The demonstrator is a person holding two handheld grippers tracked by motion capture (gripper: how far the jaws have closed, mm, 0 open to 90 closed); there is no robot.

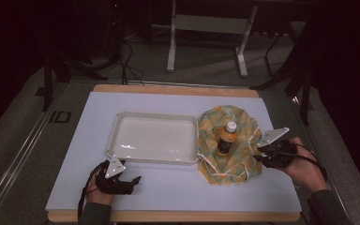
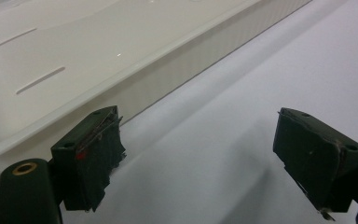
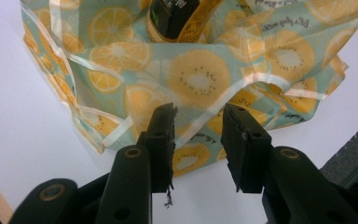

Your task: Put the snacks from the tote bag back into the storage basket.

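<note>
Fruit-print cloth lay bunched on the white mat beside an empty white tray, with an orange drink bottle standing at its centre. The right gripper, jaws parted, straddled the cloth's near hem; closing squarely on that edge would likely grip best. The left gripper hovered open near the tray's wall.

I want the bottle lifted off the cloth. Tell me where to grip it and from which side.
Grip the bottle around its body, below the white cap, coming in from the person's right, where the right gripper already sits by the fruit-print cloth. It seems to stand upright with cloth bunched at its base, so a level side approach likely suits it best.
</note>
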